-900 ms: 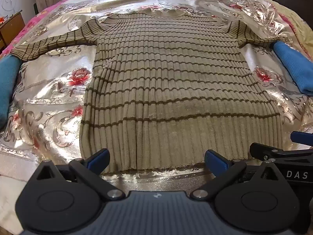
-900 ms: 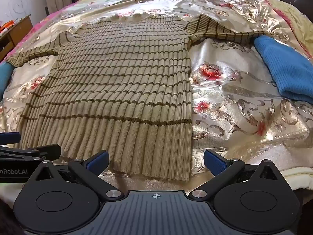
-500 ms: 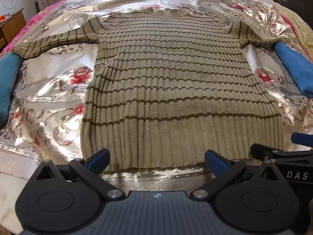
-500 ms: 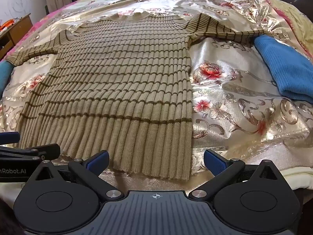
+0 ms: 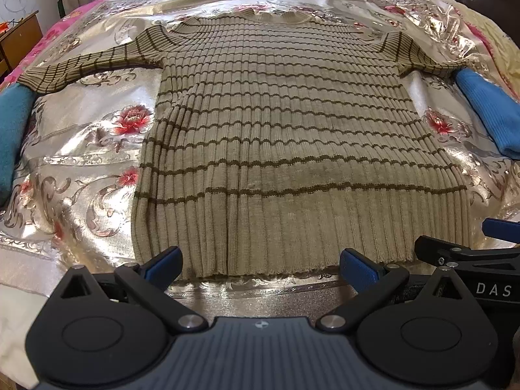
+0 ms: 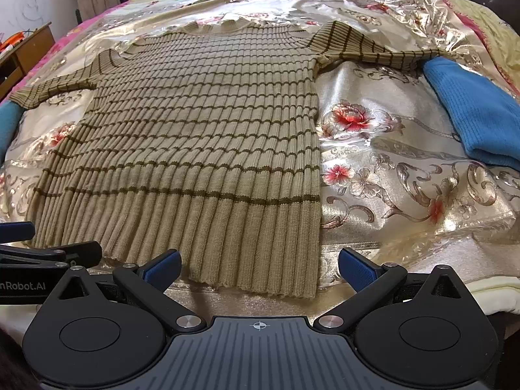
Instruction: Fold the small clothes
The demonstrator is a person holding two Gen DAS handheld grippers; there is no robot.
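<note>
At the near edge of the bed [image 5: 65, 260], my left gripper [image 5: 260, 265] and right gripper [image 6: 258, 265] are hovering wide and empty over the hem of the flat-lying sweater [image 5: 292, 149]. I'm risking pinching the slick bedcover [image 6: 406, 169] too, dragging everything askew.

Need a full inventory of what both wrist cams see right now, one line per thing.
sweater: 1, tan with dark brown stripes, flat at centre of the bed, sleeves spread, hem nearest the grippers
blue knit: 1, bright blue, folded, right of the sweater by its sleeve end
teal cloth: 1, teal, left edge by the other sleeve end
bedcover: 1, shiny silver-gold with red flowers, under everything
cabinet: 1, brown wood, far left beside the bed
left gripper: 1, black with blue pads, open, at the hem
right gripper: 1, same, open, at the hem's right corner
</note>
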